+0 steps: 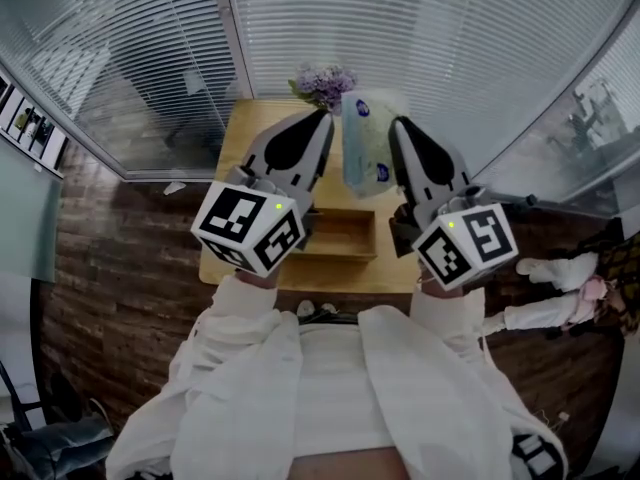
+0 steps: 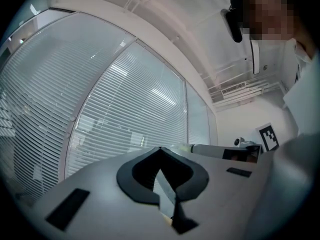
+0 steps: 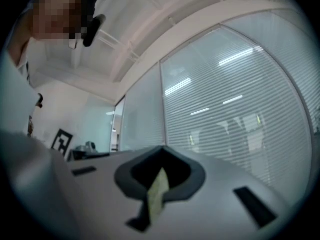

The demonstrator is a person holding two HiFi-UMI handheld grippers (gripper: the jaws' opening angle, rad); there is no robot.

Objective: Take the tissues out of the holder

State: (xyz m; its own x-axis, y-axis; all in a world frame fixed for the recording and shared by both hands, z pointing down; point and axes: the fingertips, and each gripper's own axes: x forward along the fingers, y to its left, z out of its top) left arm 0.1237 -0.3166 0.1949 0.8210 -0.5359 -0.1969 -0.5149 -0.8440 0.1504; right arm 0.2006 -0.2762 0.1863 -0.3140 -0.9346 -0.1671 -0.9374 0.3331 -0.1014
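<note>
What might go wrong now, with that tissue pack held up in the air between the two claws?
1. The left claw and right claw each seem to pinch only a thin edge of the tissue pack, so it may slip and drop onto the table.
2. If the claws pull apart, the wrapper might tear.
3. The purple flowers stand just beyond the pack, so a forward swing might knock them.

holder (image 1: 335, 236) on table (image 1: 236, 163), tissue pack (image 1: 362, 146) above it, flowers (image 1: 323, 83) behind
</note>
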